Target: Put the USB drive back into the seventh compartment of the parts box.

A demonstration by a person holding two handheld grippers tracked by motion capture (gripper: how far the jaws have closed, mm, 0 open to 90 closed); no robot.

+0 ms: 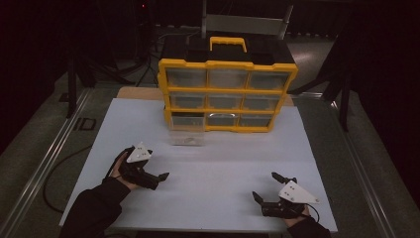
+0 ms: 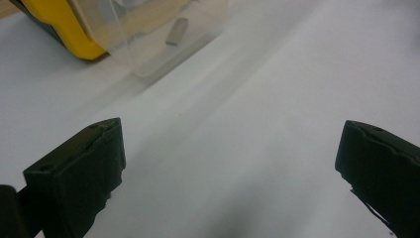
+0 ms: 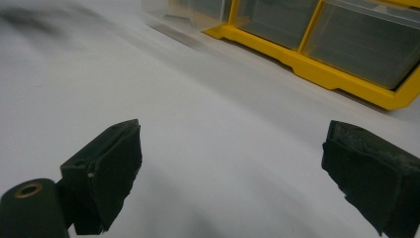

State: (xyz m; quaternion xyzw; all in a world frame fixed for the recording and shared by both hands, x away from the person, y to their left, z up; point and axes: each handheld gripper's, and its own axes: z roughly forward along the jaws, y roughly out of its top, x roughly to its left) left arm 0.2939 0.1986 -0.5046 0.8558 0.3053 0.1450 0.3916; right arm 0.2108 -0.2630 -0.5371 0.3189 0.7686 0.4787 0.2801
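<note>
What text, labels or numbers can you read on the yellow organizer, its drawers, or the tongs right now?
None can be read.
Yellow organizer: no legible brand or label on the frame or handle.
Pulled-out clear drawer: no markings; it holds a small grey piece, unmarked.
Left tongs and right tongs: grey plates bear dots only, no letters.

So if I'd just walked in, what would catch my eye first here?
Most likely the yellow and black plastic organizer with nine clear drawers, standing at the far end of the white table. Its bottom-left clear plastic drawer is pulled out toward the person. Nearer the person, two black hand-held tongs, left and right, rest open on the table.
</note>
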